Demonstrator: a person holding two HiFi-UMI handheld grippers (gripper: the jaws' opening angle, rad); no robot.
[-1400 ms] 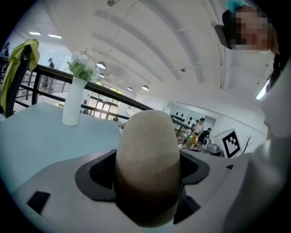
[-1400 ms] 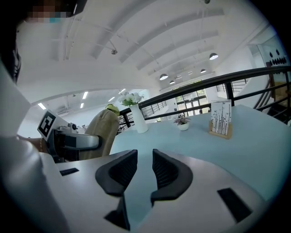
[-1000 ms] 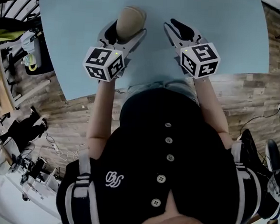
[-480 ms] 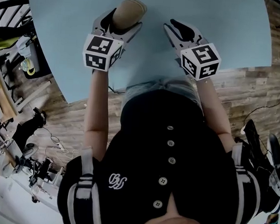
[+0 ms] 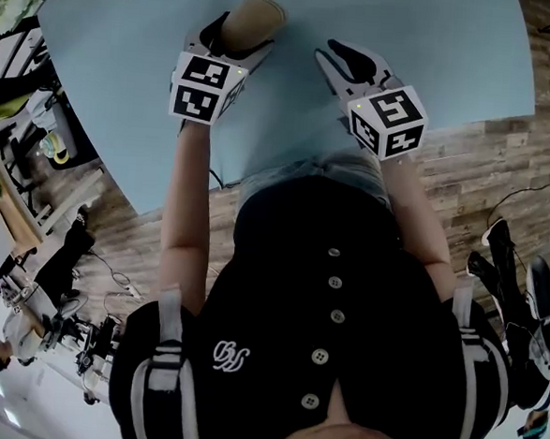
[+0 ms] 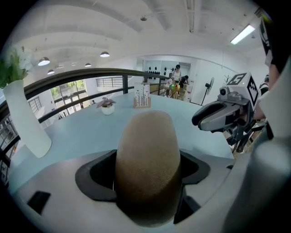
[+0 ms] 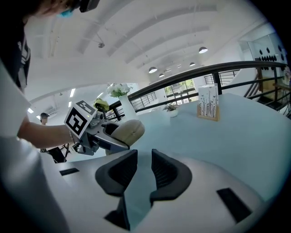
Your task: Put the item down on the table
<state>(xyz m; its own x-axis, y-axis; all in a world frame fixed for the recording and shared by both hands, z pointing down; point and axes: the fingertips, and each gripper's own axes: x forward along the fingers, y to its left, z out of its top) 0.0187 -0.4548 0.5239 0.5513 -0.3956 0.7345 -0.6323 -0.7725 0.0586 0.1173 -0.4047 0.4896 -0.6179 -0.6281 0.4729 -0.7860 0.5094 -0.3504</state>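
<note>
One tan, egg-shaped, finely grained item [image 6: 145, 168] sits in the left gripper [image 5: 239, 41].

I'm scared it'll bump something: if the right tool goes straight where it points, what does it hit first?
Probably the blue table: the right tool tilts down toward bare tabletop. The card stand sits farther off to the side, though depth is unclear.

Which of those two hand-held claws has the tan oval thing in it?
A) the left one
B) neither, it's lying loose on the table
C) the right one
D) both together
A: the tan oval thing sits clamped between the jaws of the left gripper, while the right gripper has nothing between its jaws, only the blue table showing through the narrow gap.
</note>
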